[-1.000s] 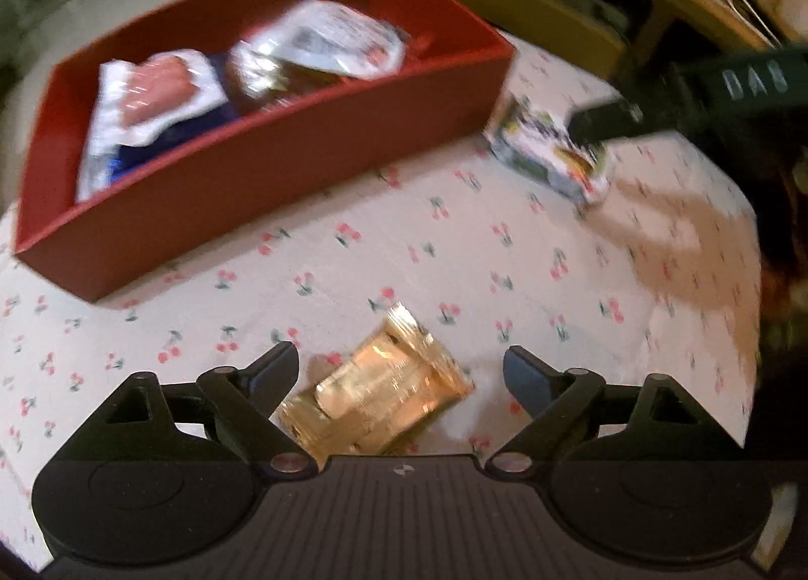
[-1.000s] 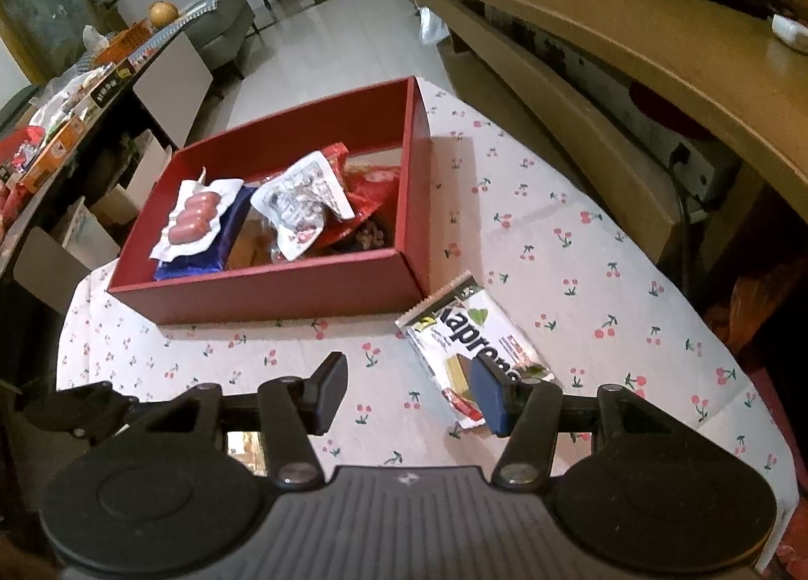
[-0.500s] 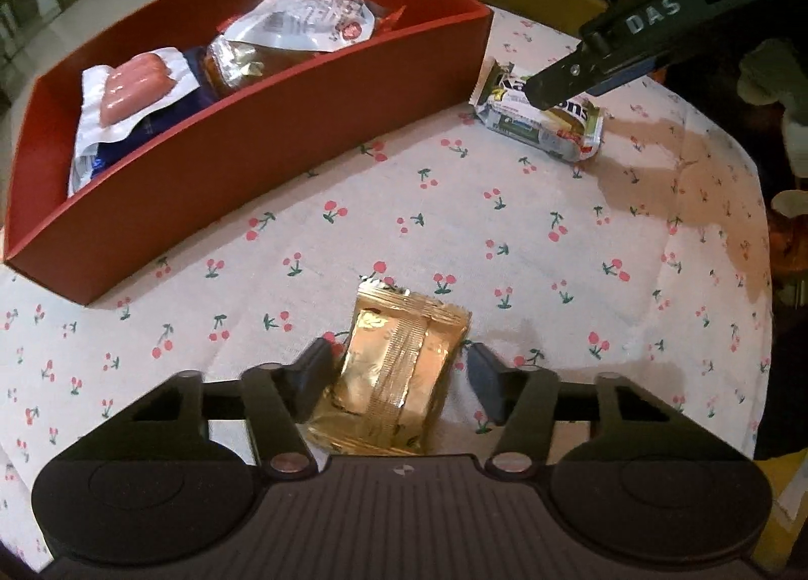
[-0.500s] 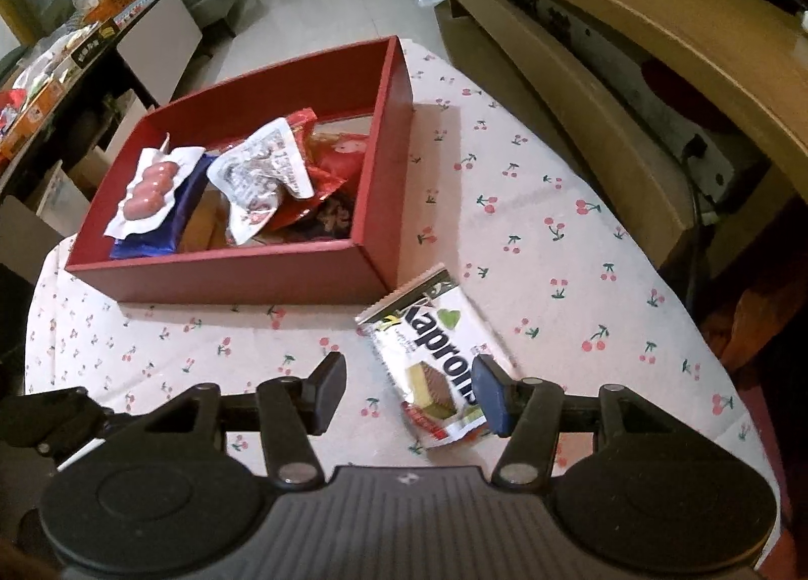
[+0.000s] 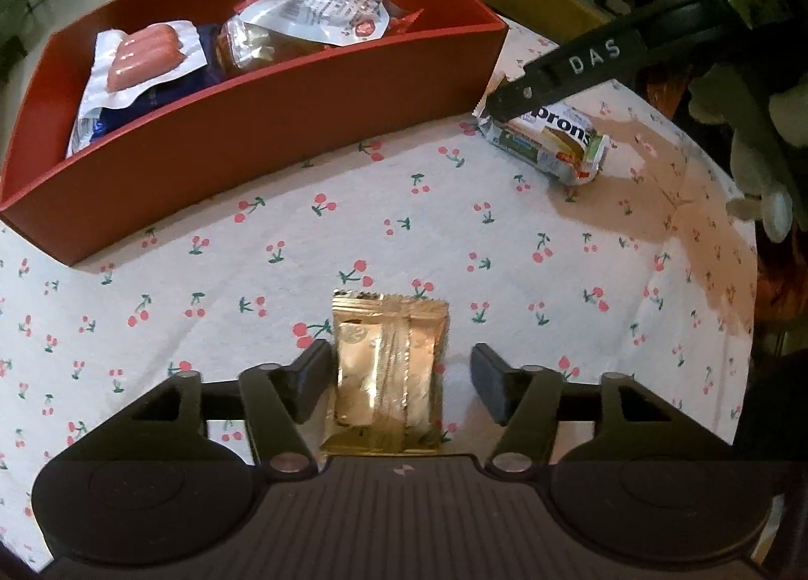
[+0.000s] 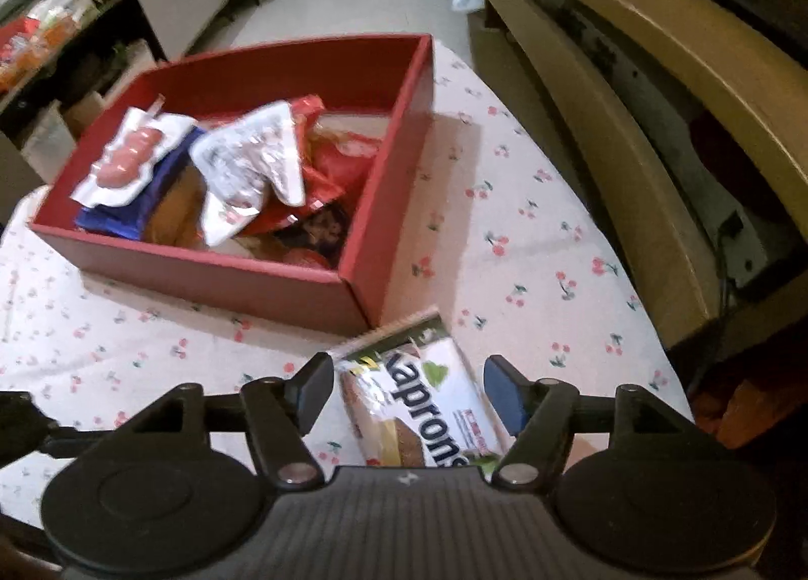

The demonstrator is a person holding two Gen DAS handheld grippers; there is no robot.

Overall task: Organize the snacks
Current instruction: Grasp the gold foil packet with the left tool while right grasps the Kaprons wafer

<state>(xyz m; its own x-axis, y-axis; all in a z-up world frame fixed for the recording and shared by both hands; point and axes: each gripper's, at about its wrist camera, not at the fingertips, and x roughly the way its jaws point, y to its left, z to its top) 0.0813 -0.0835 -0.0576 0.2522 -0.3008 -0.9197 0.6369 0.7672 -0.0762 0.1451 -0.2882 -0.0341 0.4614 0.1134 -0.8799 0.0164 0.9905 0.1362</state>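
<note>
Snacks, loose and boxed, on a bench (image 5: 505, 247) covered in a pale cloth printed with small red cherries on green stems. Item one: gold foil packet (image 5: 388, 373), flat and rectangular, crimped serrated end seams and a raised centre seam, glossy and slightly creased; no legible print. It lies on the cloth between the fingers of the left claw (image 5: 399, 385), whose jaws are opening; the left pad sits just beside the packet's edge and the right pad stands clear of it. Item two: wafer packet (image 6: 429, 408), white glossy wrapper with a green band, a green heart mark, a picture of a layered brown wafer and dark lettering that reads "aprons" where visible. It lies on the cloth just off the near corner of the box, between the fingers of the right claw (image 6: 409, 396), whose jaws are opening, neither pad pressing on it. In the left wrist view one black finger of that claw, lettered "DAS" in white, reaches over the packet's end. Item three: red box (image 6: 399, 186), rectangular, open-topped, smooth matt walls, standing on the cloth. Contents: a clear-and-white vacuum pack of pink sausages (image 5: 144, 57), a dark blue wrapper beneath it, a crumpled white printed bag (image 5: 323, 9), a red foil bag (image 6: 338, 166) and a transparent wrap of brown pieces; their print is too small to read.
</note>
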